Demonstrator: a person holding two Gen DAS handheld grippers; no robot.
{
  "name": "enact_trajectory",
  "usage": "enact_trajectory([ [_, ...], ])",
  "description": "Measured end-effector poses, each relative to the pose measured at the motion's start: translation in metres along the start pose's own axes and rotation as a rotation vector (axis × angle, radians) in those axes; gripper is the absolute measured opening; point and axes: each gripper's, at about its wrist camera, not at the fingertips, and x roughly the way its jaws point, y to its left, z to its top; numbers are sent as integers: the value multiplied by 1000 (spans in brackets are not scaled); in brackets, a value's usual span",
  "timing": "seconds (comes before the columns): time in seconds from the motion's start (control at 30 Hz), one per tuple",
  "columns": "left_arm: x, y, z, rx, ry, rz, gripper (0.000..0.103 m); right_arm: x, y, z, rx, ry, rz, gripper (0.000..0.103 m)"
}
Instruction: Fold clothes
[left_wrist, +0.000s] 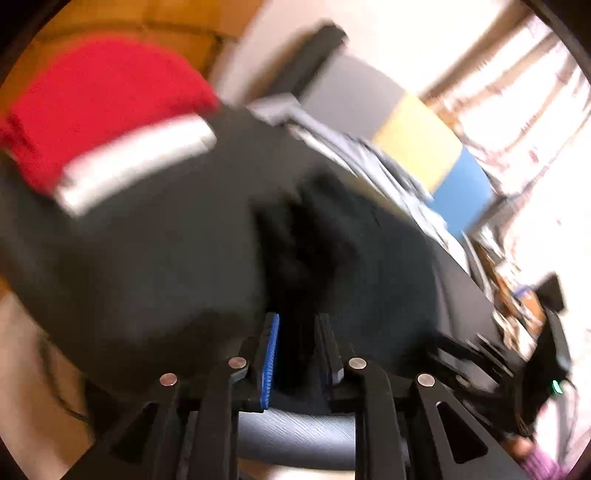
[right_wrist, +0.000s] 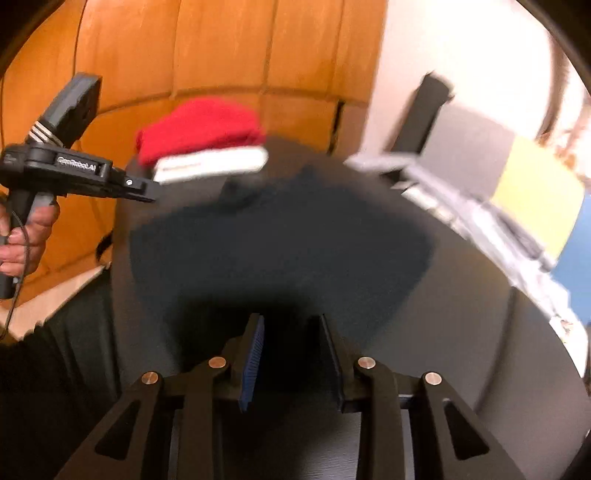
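Observation:
A dark garment (right_wrist: 280, 236) lies spread on a black round table (right_wrist: 461, 332); it also shows in the left wrist view (left_wrist: 332, 240), bunched and blurred. My left gripper (left_wrist: 295, 325) hovers just over the garment's near edge, jaws parted with nothing between them. In the right wrist view it (right_wrist: 147, 194) appears at the left, held in a hand above the table's far left edge. My right gripper (right_wrist: 291, 325) is open and empty over the garment's near edge. A folded red garment (right_wrist: 203, 125) on a white folded one (right_wrist: 210, 164) sits at the table's far side.
An orange padded sofa (right_wrist: 184, 55) stands behind the table. A grey pile of folded clothes (right_wrist: 461, 206) lies at the table's right edge. A black chair (right_wrist: 424, 107) and yellow and blue panels (right_wrist: 535, 206) stand at the right.

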Motion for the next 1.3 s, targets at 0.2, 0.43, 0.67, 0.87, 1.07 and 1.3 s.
enact_trajectory([
  [0.2,5,-42,46,164,-110,53,29,17,-69,25,368,-38,-73,31],
  [0.43,92,-86,50,392,13,154,34,63,-63,45,249,40,-35,31],
  [0.67,83,-6,41,227,20,264,46,98,12,41,-14,89,69,33],
  [0.87,72,6,21,205,-26,227,58,82,-11,41,145,49,130,32],
  [1.07,41,19,19,113,-16,226,66,34,-37,9,441,64,201,33],
  [1.3,36,22,-9,157,-31,329,92,24,13,-34,203,172,115,37],
])
